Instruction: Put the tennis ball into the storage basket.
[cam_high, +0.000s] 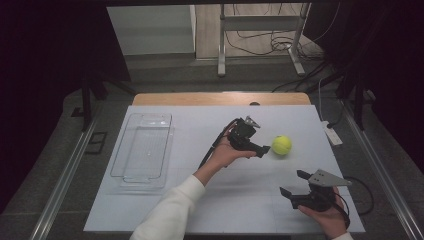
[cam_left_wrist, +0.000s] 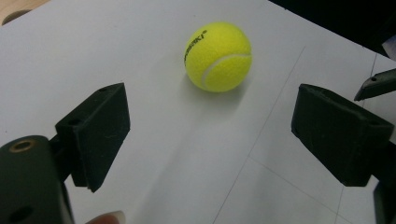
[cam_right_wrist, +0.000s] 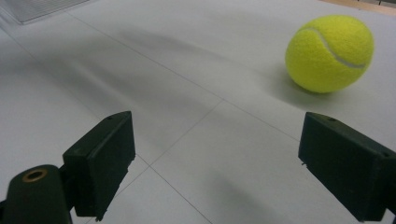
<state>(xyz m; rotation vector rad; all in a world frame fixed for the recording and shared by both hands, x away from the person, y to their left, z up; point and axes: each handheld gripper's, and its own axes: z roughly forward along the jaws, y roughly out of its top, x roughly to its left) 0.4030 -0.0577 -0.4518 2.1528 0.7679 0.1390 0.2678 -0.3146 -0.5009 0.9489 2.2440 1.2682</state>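
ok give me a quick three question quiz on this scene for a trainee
1. True or false: the tennis ball lies inside the clear tray.
2. Which tongs are nearer the ball: A) left tongs B) right tongs?
3. Fill in: both tongs are ____ (open/shut).

Key: 1 false, it lies on the white table, apart from the tray. 2 A. 3 open.
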